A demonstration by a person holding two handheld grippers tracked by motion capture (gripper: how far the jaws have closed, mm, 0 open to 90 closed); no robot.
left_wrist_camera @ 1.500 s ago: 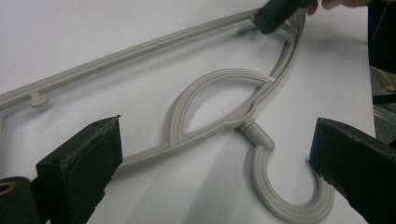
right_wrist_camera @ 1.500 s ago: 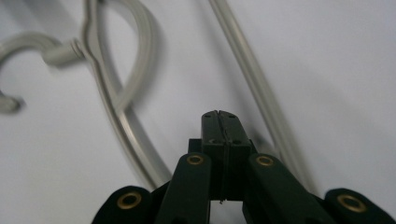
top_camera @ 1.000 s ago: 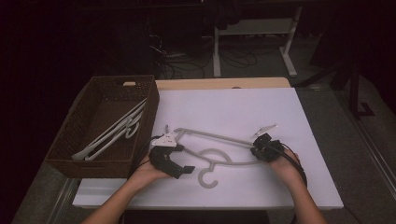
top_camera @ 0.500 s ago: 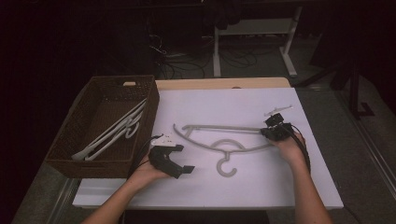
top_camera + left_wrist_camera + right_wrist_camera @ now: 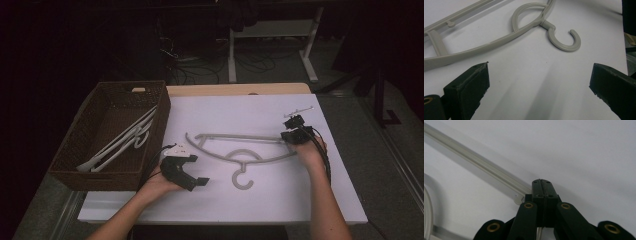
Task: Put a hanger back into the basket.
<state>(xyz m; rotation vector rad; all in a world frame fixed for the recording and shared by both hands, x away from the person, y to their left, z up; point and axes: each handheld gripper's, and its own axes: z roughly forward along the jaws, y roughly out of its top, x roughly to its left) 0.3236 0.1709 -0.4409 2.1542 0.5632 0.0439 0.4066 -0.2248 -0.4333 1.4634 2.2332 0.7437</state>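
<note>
A grey plastic hanger (image 5: 235,137) lies flat on the white table (image 5: 260,205), hook (image 5: 243,181) toward the person. My right gripper (image 5: 289,137) is at the hanger's right end, jaws pressed together on the tip of the hanger bar (image 5: 486,170); the right gripper (image 5: 540,185) looks fully shut there. My left gripper (image 5: 195,170) rests on the table in front of the hanger's left half, wide open and holding nothing. In the left gripper view the hanger's arm (image 5: 499,45) and hook (image 5: 564,42) lie beyond the left gripper (image 5: 539,82), apart from it.
A dark wicker basket (image 5: 165,115) stands at the table's left edge with pale hangers (image 5: 120,142) inside. A wooden strip runs along the far edge. Bare white surface lies in front of and behind the hanger.
The right gripper has dragged the hanger to the right and farther away. The left gripper, earlier at the hanger's left end, is now off it and nearer the front.
</note>
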